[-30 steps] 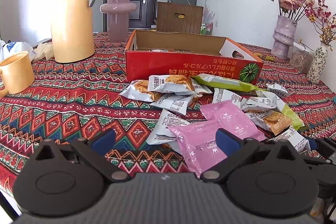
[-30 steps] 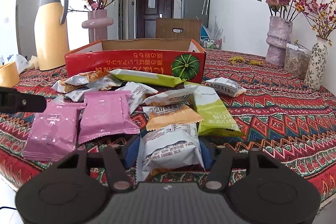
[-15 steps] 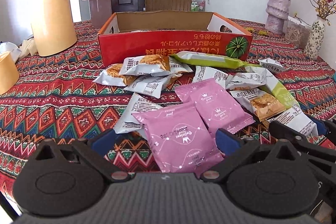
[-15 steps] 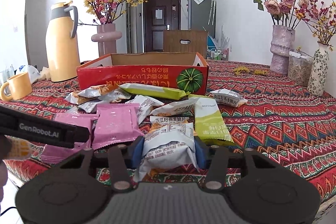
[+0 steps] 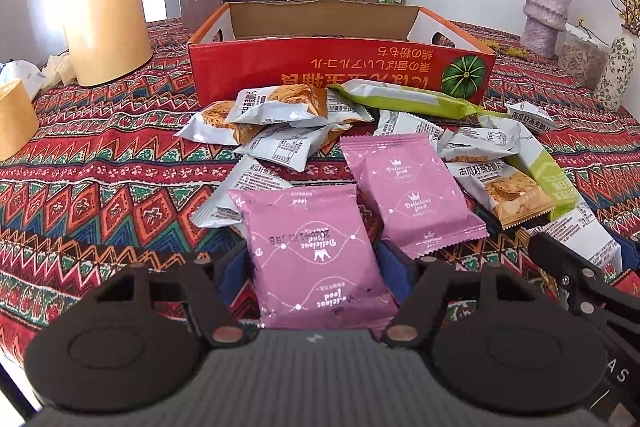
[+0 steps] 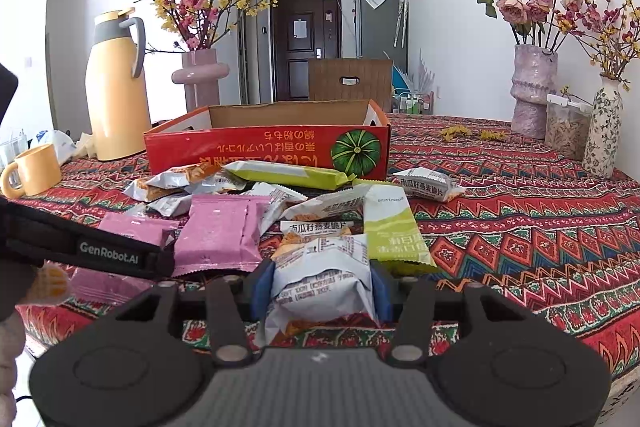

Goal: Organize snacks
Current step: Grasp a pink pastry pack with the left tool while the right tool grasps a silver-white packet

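Left gripper: the two blue-padded fingers stand on either side of the near pink packet, pressed against its edges. The jaws are closed on the packet. The packet lies at the near edge of the snack pile; its print is upside down from this side and reads "Delicious food", with a date stamp beginning "2026".

Right gripper: the blue pads clamp a silver-white packet from both sides, and the wrapper bulges between them. The small print on this packet is too fine to read.

A second pink packet, also marked "Delicious food" under a crown symbol, lies just beside the held pink one, on the right. Behind the right gripper, a silver and orange packet carries Chinese characters. A green and white packet lies next to it, touching the pile. A long green bar rests against the front wall of the red cardboard box. The box stands open behind the pile; its front wall bears inverted yellow Japanese lettering and a green pumpkin picture.

The strap of the left gripper, seen from the right wrist view, reads "GenRobot.AI".

All items sit on a patterned tablecloth. A yellow thermos jug and a yellow mug stand on the left, well apart from the pile.
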`<state>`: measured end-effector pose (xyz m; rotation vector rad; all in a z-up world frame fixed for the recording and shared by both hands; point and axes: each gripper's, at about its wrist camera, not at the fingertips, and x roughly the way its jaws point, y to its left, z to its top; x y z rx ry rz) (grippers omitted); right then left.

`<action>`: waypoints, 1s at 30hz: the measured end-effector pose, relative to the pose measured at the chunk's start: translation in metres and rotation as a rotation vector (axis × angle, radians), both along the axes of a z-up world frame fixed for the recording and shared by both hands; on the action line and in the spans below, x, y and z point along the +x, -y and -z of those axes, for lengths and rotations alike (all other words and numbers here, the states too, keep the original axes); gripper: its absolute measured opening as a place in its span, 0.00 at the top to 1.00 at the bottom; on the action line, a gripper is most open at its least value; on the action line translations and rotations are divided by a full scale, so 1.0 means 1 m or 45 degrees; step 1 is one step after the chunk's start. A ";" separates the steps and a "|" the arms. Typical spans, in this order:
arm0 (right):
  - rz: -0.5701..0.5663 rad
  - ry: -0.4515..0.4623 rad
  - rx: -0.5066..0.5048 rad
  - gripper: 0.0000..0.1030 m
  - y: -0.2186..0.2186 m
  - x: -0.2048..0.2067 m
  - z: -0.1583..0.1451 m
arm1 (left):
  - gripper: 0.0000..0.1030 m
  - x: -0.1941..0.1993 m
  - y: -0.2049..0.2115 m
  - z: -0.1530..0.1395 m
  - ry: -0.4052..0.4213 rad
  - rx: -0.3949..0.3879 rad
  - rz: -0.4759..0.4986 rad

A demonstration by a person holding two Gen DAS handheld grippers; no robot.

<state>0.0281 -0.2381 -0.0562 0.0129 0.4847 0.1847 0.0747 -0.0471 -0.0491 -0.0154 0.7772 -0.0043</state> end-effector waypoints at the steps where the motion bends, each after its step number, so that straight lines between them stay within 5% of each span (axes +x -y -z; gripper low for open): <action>1: -0.001 0.000 -0.001 0.53 0.000 0.000 0.000 | 0.37 -0.001 -0.002 0.000 -0.001 -0.008 -0.002; 14: -0.022 0.006 -0.013 0.53 -0.008 -0.002 -0.002 | 0.45 -0.011 -0.009 -0.008 0.044 -0.033 0.026; 22: -0.025 0.002 -0.012 0.52 -0.009 -0.001 -0.002 | 0.35 -0.009 -0.001 -0.004 0.025 0.036 0.026; 30: -0.017 0.001 -0.010 0.52 -0.008 -0.002 -0.002 | 0.40 -0.005 -0.001 0.001 0.010 0.065 0.008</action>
